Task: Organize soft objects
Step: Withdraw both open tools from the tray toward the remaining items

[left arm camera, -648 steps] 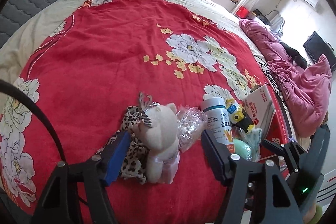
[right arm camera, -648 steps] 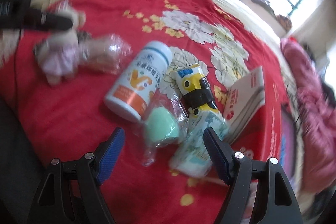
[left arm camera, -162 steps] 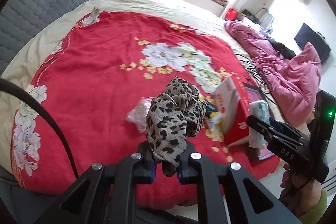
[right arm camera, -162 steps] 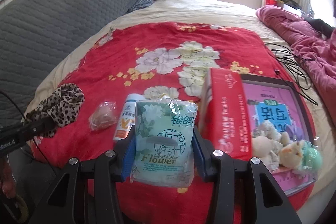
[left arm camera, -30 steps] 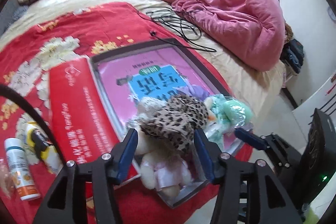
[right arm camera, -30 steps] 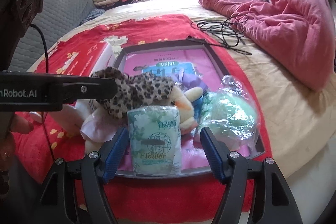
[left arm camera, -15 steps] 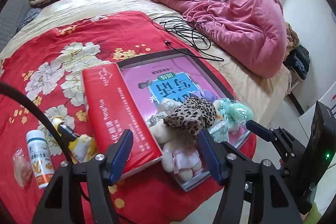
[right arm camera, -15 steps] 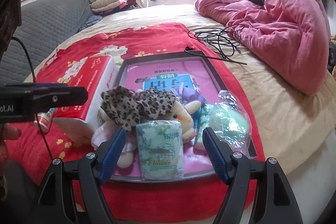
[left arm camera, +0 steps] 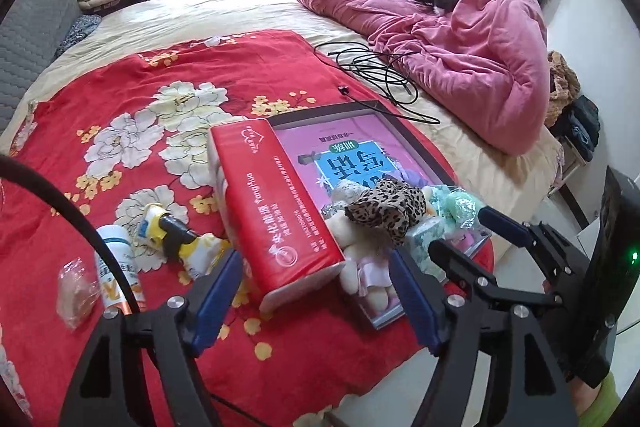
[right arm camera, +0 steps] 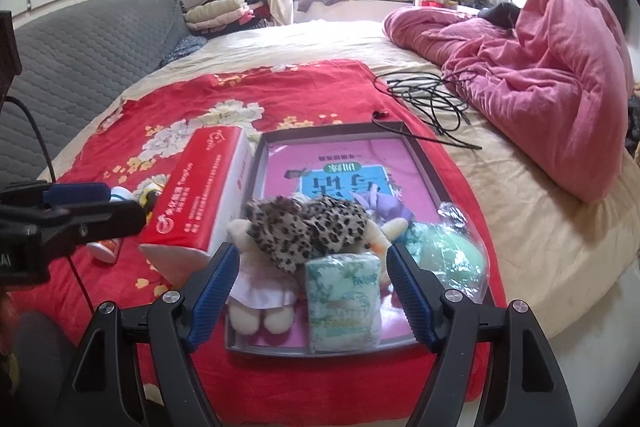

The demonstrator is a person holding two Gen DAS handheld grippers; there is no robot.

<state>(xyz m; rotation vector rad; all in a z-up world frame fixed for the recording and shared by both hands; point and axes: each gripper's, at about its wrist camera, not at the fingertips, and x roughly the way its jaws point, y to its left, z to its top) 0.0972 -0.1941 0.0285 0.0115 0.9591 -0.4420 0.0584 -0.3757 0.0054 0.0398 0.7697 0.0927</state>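
Note:
A dark-rimmed tray [right arm camera: 340, 127] with a pink printed bottom lies on the red flowered blanket. In its near end sit a cream plush bear [right arm camera: 256, 303], a leopard scrunchie [right arm camera: 308, 227] draped over it, a green tissue pack [right arm camera: 344, 303] and a green sponge in a clear bag [right arm camera: 448, 255]. My right gripper [right arm camera: 314, 293] hovers open above the tissue pack without touching it. My left gripper [left arm camera: 316, 299] hangs over the near end of the red tissue box [left arm camera: 276, 203] and the bear [left arm camera: 360, 267]. Its jaws are opening, with nothing gripped. The scrunchie [left arm camera: 384, 207] lies free.
Left of the red box lie a white-and-orange bottle [left arm camera: 116, 267], a yellow-and-black item [left arm camera: 172, 231] and a small clear bag [left arm camera: 74, 287]. Black cables [left arm camera: 380, 71] and a pink quilt [left arm camera: 460, 47] lie beyond the tray. The bed's edge drops off right of the tray.
Both grippers have pulled back and up from the tray. The left jaws have spread wider, and the scrunchie stays on the bear. The tissue pack rests in the tray.

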